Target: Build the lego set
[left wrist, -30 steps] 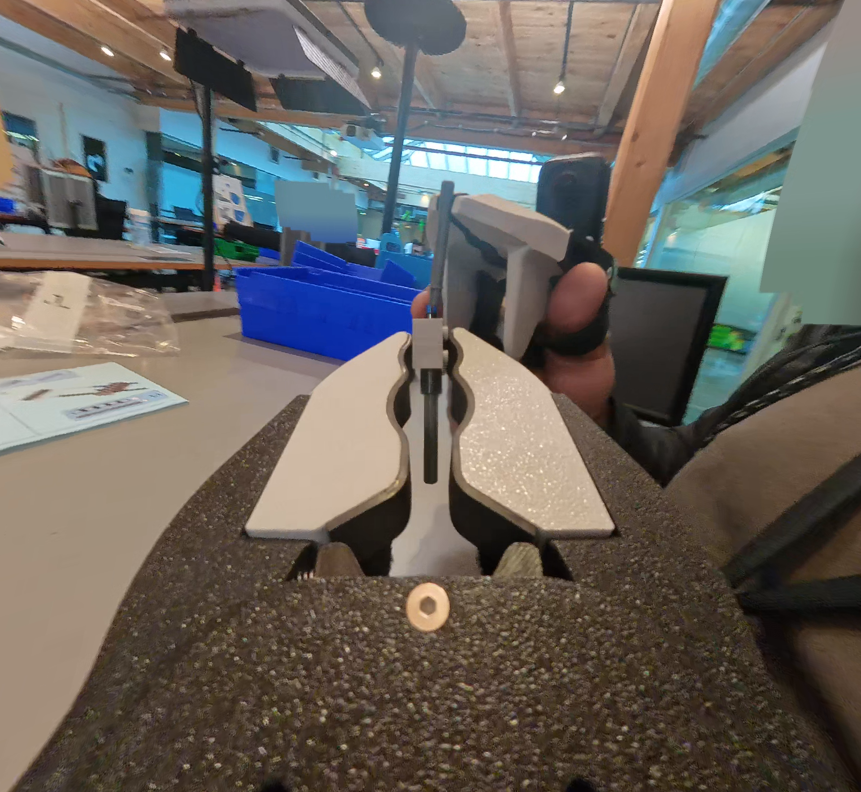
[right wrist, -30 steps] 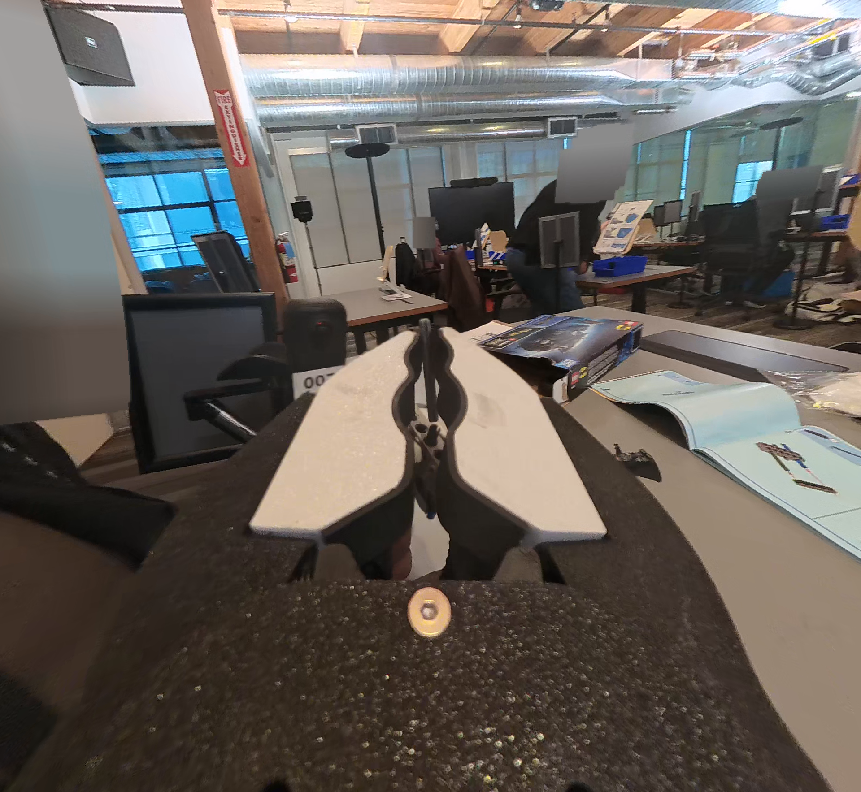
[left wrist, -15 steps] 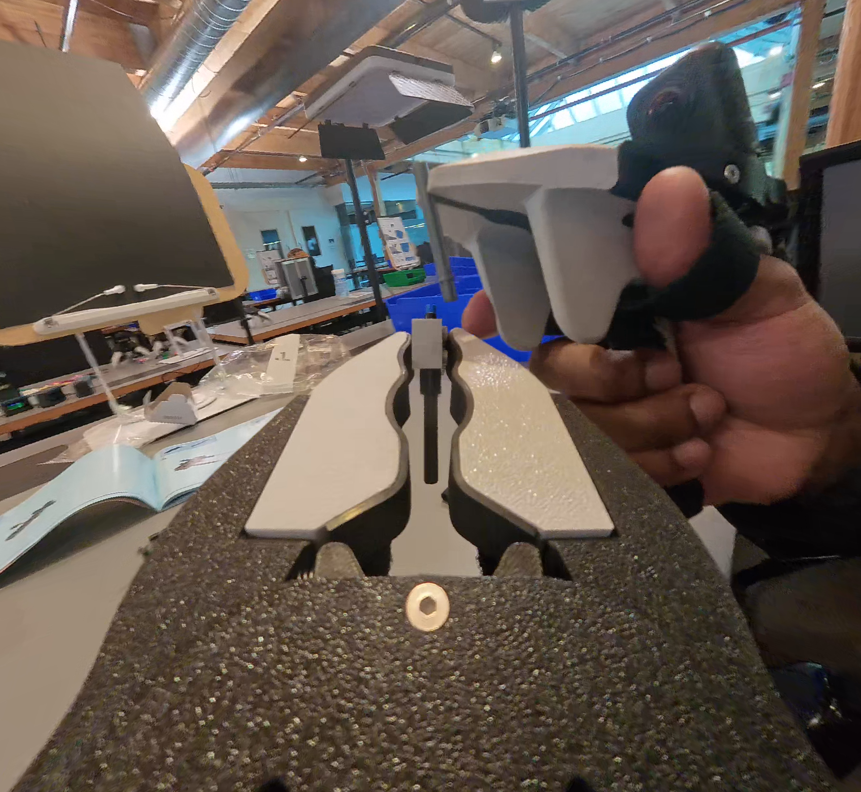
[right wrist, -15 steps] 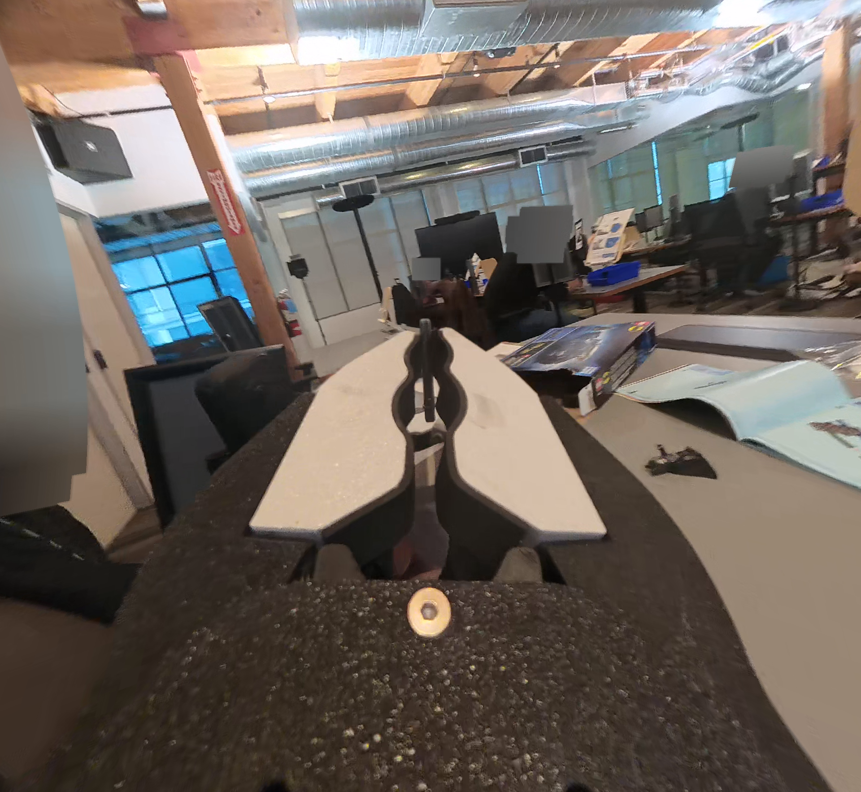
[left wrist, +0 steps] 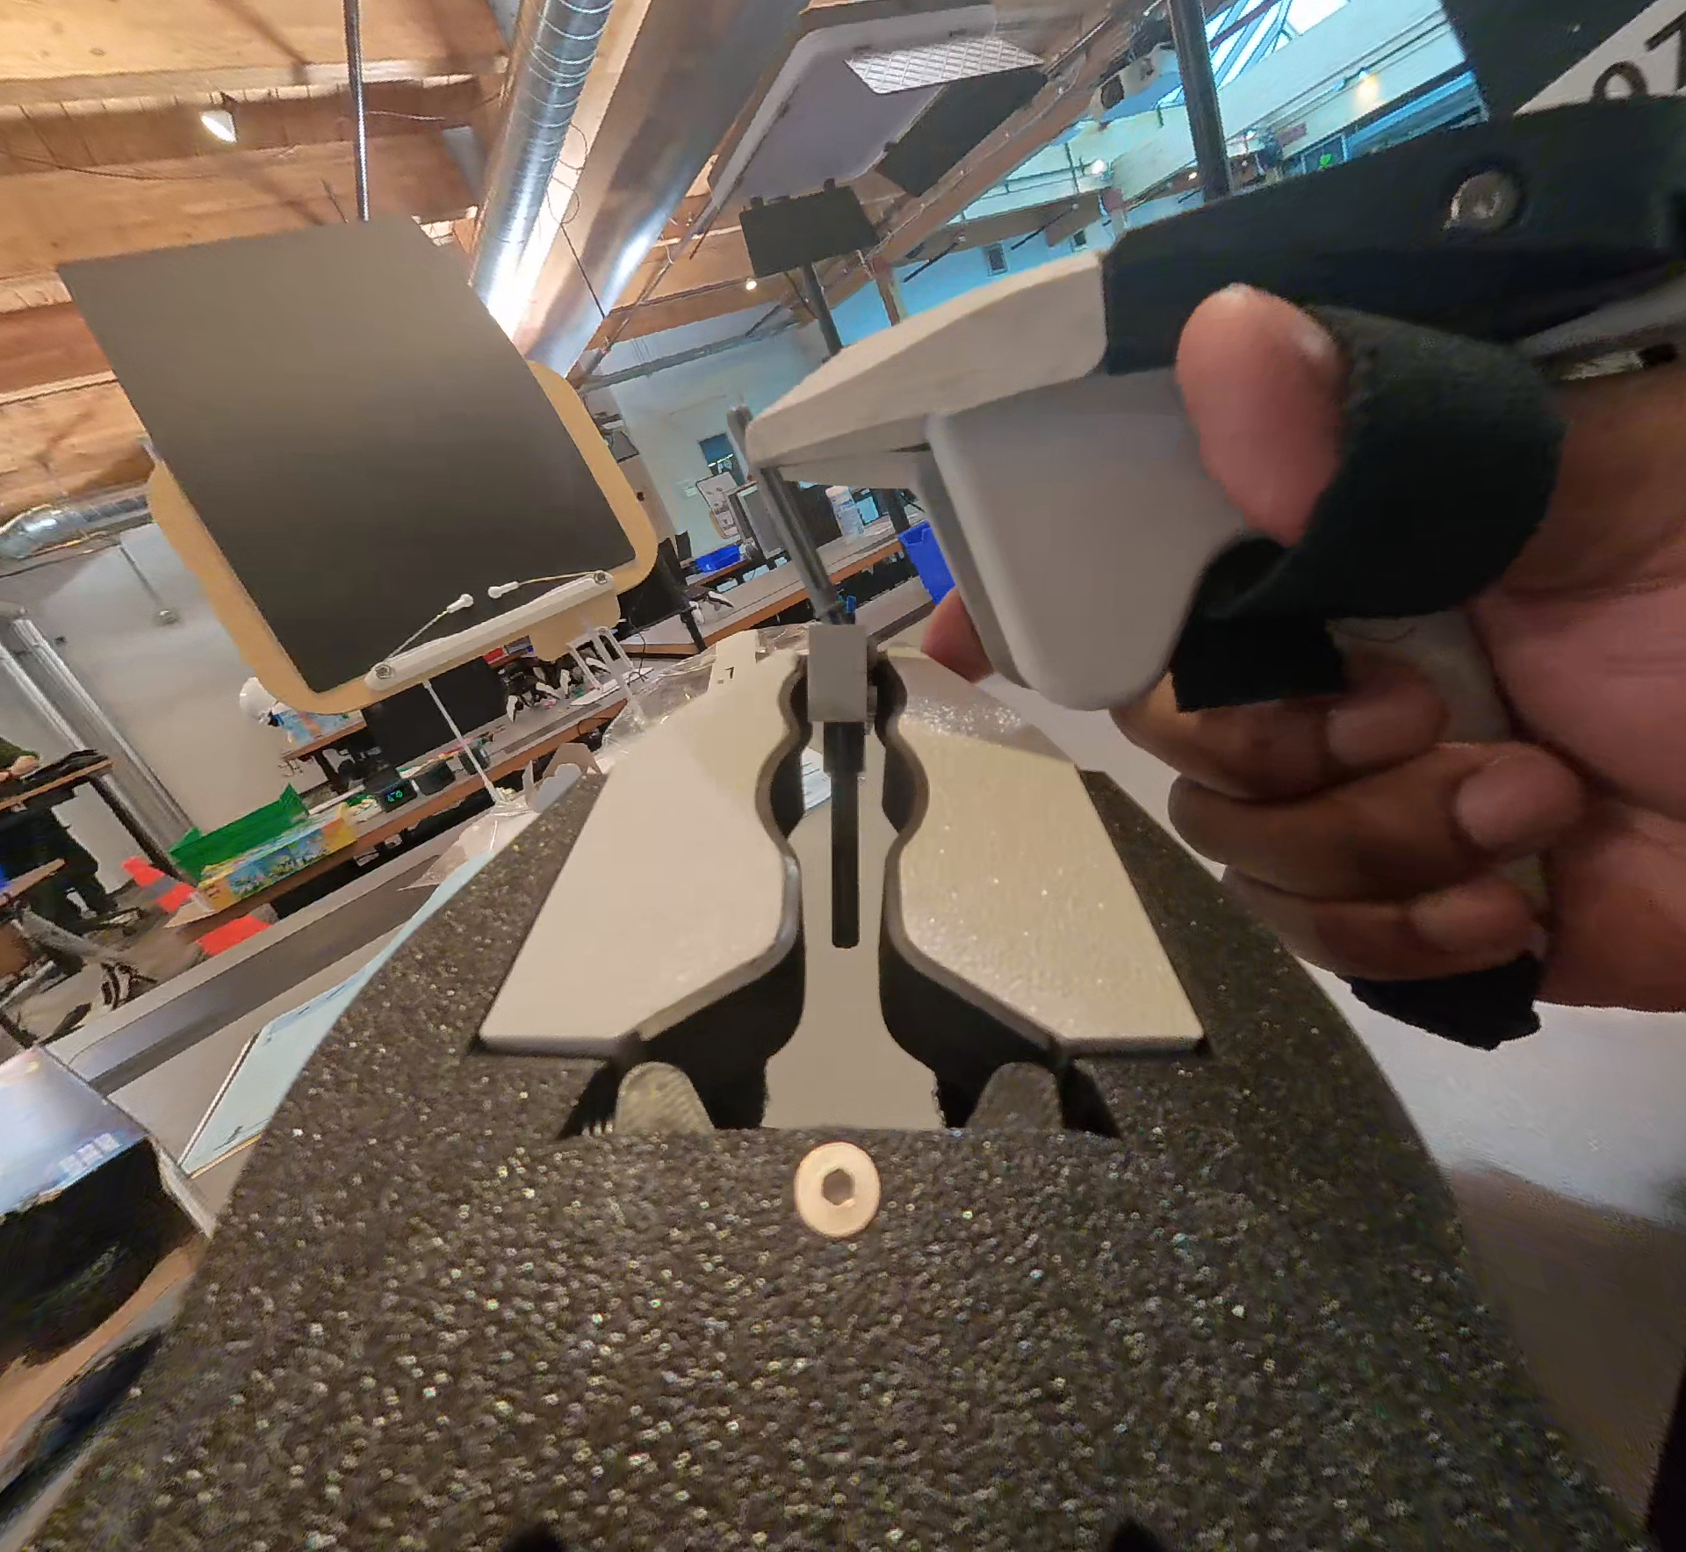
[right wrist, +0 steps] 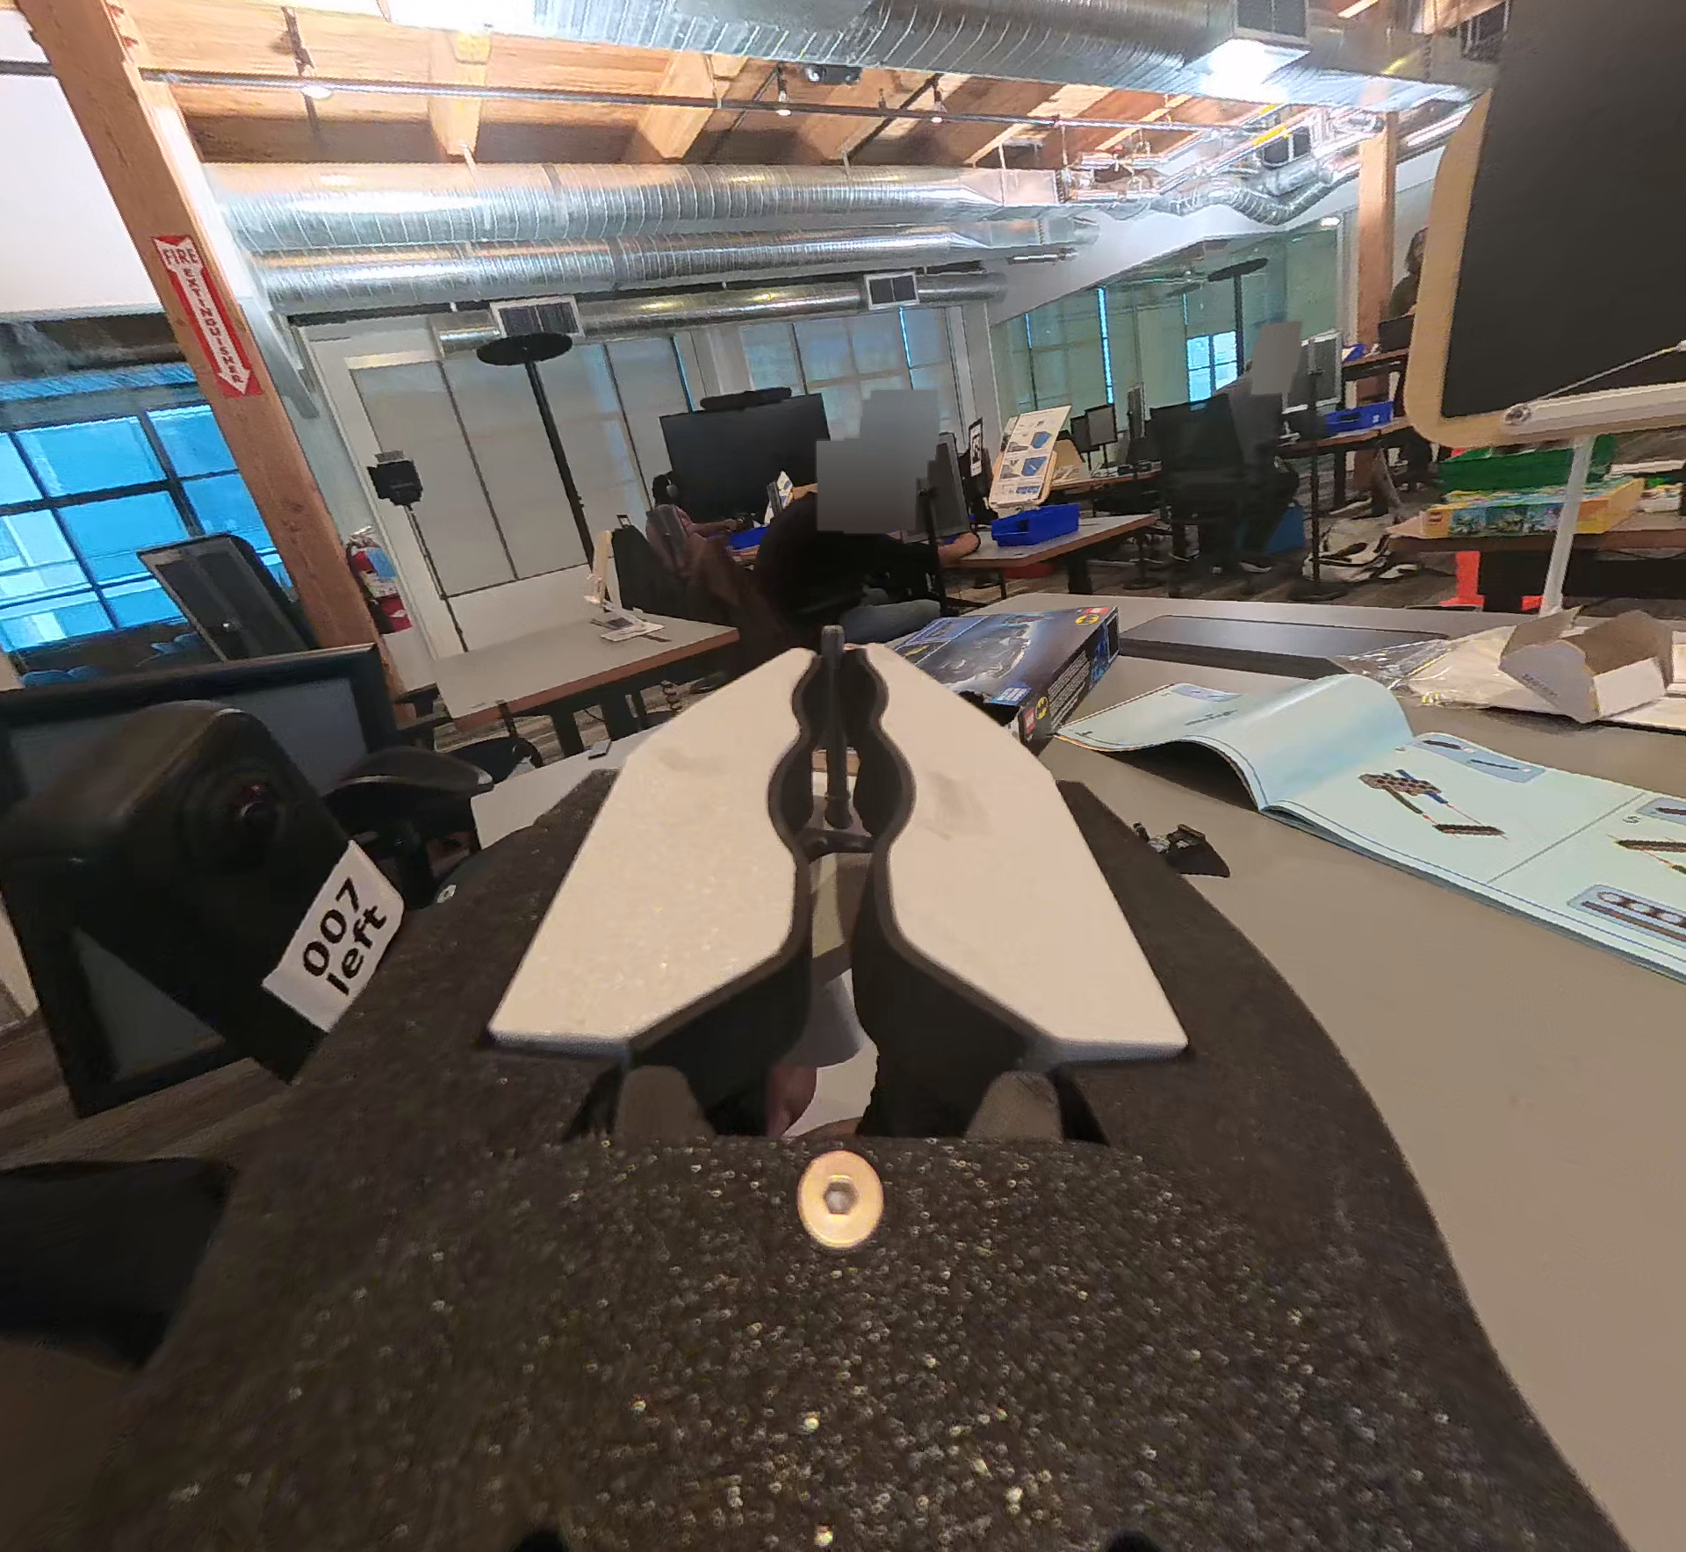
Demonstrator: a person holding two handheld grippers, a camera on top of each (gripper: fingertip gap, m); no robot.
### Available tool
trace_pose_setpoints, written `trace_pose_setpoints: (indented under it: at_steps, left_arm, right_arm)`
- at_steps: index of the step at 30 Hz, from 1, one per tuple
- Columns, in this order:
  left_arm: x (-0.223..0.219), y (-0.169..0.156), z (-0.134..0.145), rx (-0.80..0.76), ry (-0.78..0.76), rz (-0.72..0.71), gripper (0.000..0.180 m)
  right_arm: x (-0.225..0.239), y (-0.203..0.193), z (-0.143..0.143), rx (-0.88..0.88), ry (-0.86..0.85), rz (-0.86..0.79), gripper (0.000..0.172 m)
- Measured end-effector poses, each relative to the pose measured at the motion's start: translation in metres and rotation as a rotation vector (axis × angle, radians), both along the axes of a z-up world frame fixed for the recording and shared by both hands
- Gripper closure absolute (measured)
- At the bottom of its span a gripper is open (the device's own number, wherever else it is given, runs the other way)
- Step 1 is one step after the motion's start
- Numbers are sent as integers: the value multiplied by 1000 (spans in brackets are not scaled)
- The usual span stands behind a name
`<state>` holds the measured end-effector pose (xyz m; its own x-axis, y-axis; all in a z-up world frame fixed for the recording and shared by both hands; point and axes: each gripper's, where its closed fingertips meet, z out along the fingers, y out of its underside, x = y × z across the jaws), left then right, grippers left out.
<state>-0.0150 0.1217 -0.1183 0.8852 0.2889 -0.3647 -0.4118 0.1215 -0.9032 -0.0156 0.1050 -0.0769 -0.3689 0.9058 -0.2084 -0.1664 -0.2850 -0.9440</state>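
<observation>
Since a second ago the right gripper (left wrist: 762,450) has swung from straight ahead of the left one to high on its right side, and its thin dark grey rod (left wrist: 792,536) now slants down toward the block instead of standing upright. The left gripper (left wrist: 839,687), with pale speckled fingers (left wrist: 1004,851) set in coarse black foam, is clamped on a small matte grey square block with a black ribbed axle (left wrist: 844,824) running back between its scalloped inner edges. The rod's lower tip sits just above the block's top; whether they touch is unclear. The right gripper's fingers (right wrist: 693,851) are pinched tight on that slim rod (right wrist: 832,723). Beyond lie a glossy dark blue cardboard box (right wrist: 1031,659) and an open pale blue instruction booklet (right wrist: 1350,769) on the smooth grey table (right wrist: 1460,1098).
</observation>
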Motion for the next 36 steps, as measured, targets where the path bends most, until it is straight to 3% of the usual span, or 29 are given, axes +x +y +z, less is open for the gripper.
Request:
trace_pose_setpoints:
  at_steps: [25,28,33,36]
  left_arm:
    - [-1,-3,4,31,-45,-27,169]
    - [0,-3,4,31,-55,-45,169]
    - [-2,-5,6,48,-92,-65,169]
    - [-6,-7,6,62,-151,-93,169]
  right_arm:
    - [7,4,-6,-56,8,39,167]
    - [8,6,-7,-22,0,30,166]
    - [9,17,-13,34,-51,34,150]
    - [7,34,-25,197,-141,33,150]
